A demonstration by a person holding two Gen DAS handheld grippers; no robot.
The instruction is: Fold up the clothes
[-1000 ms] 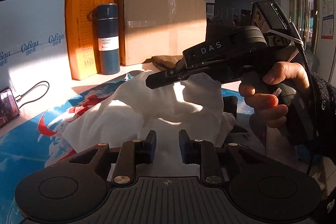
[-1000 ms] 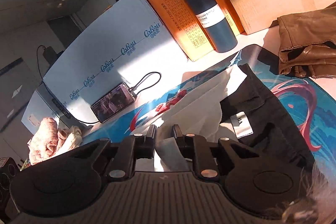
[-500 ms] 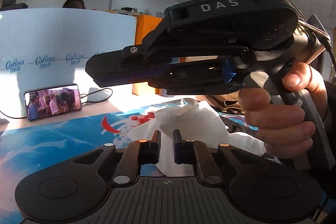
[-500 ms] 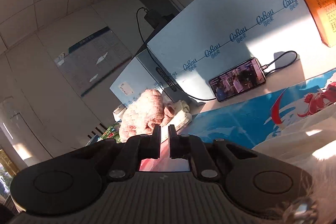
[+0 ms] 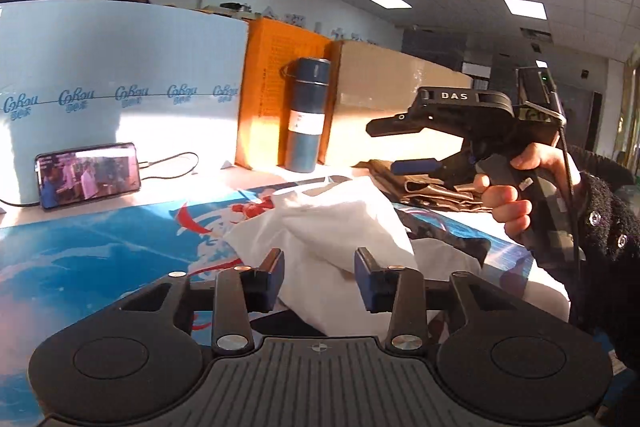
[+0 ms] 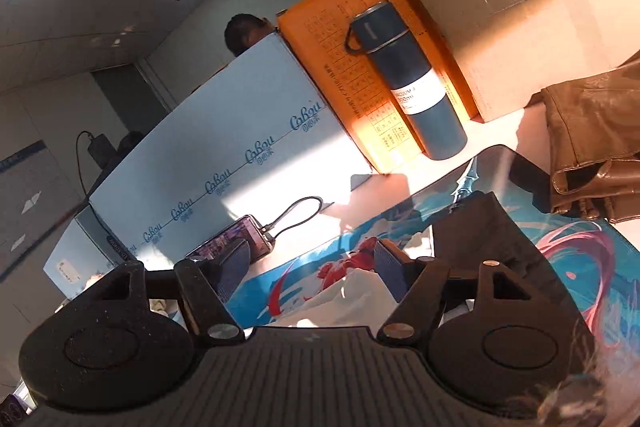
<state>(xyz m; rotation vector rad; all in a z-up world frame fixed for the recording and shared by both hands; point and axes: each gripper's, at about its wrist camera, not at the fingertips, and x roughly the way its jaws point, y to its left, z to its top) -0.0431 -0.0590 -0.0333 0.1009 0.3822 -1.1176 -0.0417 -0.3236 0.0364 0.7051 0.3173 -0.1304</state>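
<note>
Two grippers are in view, and we hold one in each hand. Our left gripper (image 5: 319,277) has its jaws wide apart and holds nothing. The white cloth (image 5: 340,223) lies crumpled on the mat (image 5: 92,251), just in front of the left fingers, and a part of it shows between them. We cannot tell if the fingers touch it.

Our right gripper (image 6: 310,269) is also wide open and empty. In the left view it (image 5: 404,143) is up in the air, to the right of the cloth and apart from it, gripped by our right hand (image 5: 516,187). In the right view a small part of the white cloth (image 6: 352,291) shows low between the fingers, and a black garment (image 6: 476,239) lies on the mat just to the right of it.

Behind the mat stand a flask (image 5: 306,121), an orange box (image 5: 272,95) and a cardboard box (image 5: 384,99). A brown jacket (image 6: 596,131) lies folded beside the mat. A phone (image 5: 88,173) leans against the blue board (image 5: 120,67).
</note>
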